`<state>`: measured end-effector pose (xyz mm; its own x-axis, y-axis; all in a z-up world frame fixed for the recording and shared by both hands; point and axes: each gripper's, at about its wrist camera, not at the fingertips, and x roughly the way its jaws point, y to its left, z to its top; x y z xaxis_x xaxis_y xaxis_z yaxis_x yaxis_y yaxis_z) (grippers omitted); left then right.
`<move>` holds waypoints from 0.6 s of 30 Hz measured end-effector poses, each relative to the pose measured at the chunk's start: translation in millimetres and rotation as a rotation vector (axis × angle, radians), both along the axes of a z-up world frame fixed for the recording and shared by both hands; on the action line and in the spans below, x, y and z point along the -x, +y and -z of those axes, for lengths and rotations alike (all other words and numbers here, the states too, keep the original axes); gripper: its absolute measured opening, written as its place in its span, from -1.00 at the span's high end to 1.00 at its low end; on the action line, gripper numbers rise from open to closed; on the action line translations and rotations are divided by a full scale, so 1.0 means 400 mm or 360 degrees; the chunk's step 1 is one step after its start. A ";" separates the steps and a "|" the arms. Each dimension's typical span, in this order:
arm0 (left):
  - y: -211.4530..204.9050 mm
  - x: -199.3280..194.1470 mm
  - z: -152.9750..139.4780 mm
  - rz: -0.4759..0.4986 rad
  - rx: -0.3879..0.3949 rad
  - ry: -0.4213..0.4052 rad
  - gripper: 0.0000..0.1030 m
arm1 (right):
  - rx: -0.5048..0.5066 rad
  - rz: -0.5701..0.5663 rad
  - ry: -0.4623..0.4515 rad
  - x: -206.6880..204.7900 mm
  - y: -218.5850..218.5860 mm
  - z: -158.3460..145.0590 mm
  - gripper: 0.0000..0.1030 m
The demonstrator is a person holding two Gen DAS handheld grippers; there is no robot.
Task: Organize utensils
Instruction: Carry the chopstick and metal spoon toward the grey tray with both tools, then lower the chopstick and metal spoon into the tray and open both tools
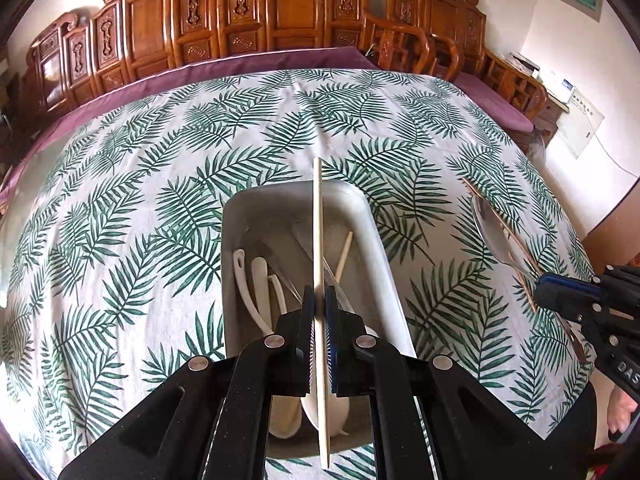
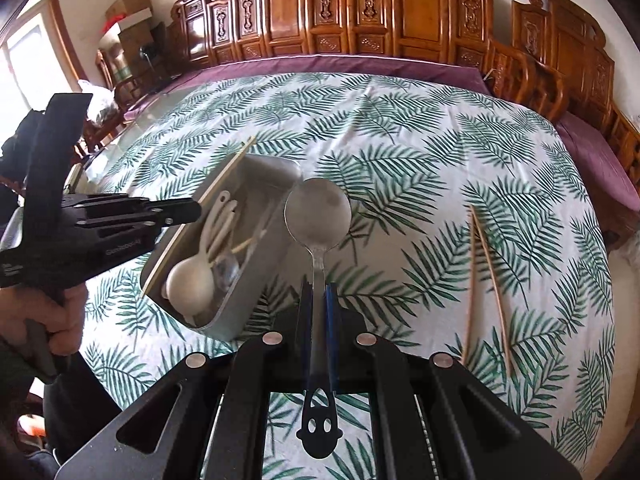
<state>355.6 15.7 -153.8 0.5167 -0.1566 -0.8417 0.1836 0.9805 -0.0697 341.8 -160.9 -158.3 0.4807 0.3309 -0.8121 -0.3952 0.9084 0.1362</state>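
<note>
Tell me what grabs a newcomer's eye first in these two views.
The left tool is clamped on a wooden chopstick over the grey tray of white spoons at table centre. The right tool grips a metal spoon just right of the tray. Two more chopsticks lie on the fern-print tablecloth further right.

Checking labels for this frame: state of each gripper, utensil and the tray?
left gripper: shut on chopstick, above the tray
right gripper: shut on metal spoon, bowl forward
tray: on the tablecloth, holding white spoons
chopstick pair: loose on tablecloth, outside tray
</note>
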 end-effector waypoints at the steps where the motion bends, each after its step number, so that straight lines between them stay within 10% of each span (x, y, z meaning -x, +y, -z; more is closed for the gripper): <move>1: 0.004 -0.003 0.001 -0.0006 0.0004 0.0000 0.91 | -0.0002 -0.0009 -0.0001 -0.001 0.009 -0.002 0.85; 18: 0.102 0.073 -0.050 -0.0084 0.0015 -0.0110 0.90 | -0.0049 -0.0111 0.0028 -0.040 0.160 0.004 0.85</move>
<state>326.5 56.5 -133.9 0.5812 -0.1354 -0.8024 0.1366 0.9883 -0.0678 357.9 -96.8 -159.7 0.4412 0.3877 -0.8094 -0.4544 0.8742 0.1710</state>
